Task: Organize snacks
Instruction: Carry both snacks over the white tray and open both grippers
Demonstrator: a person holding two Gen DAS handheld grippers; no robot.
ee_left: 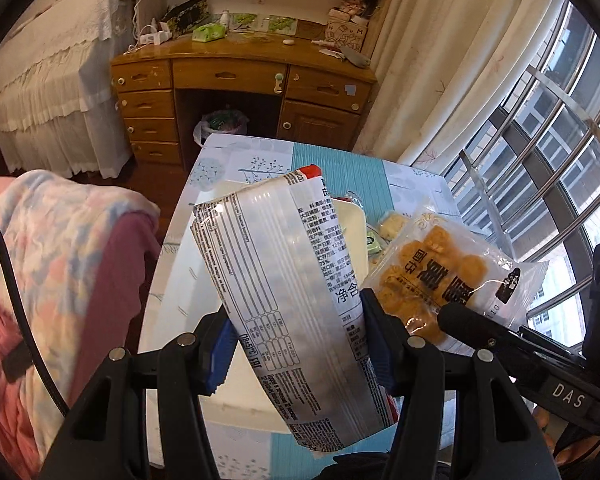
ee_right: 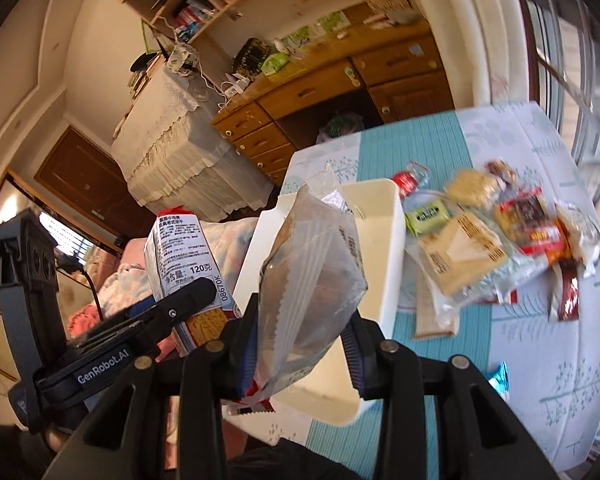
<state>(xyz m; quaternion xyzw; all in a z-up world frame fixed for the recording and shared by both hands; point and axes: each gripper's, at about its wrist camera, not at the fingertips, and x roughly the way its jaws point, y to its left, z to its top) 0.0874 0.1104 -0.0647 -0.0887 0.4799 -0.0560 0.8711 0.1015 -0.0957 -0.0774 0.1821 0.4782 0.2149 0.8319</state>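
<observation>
My left gripper [ee_left: 296,332] is shut on a long silver-and-white cracker pack [ee_left: 284,280] and holds it above the white bin [ee_left: 354,232]. The pack also shows in the right wrist view [ee_right: 188,264], with the left gripper [ee_right: 168,312] on it. My right gripper [ee_right: 300,336] is shut on a clear bag of golden fried snacks [ee_right: 312,272], raised over the white bin [ee_right: 384,248]. In the left wrist view that bag [ee_left: 440,276] hangs to the right, with the right gripper's finger [ee_left: 472,320] on it.
A pile of loose snack packets [ee_right: 496,232] lies on the blue-and-white tablecloth [ee_right: 548,360] right of the bin. A wooden desk [ee_left: 240,80] stands beyond the table. A bed with blankets [ee_left: 52,240] is at the left, a barred window [ee_left: 540,140] at the right.
</observation>
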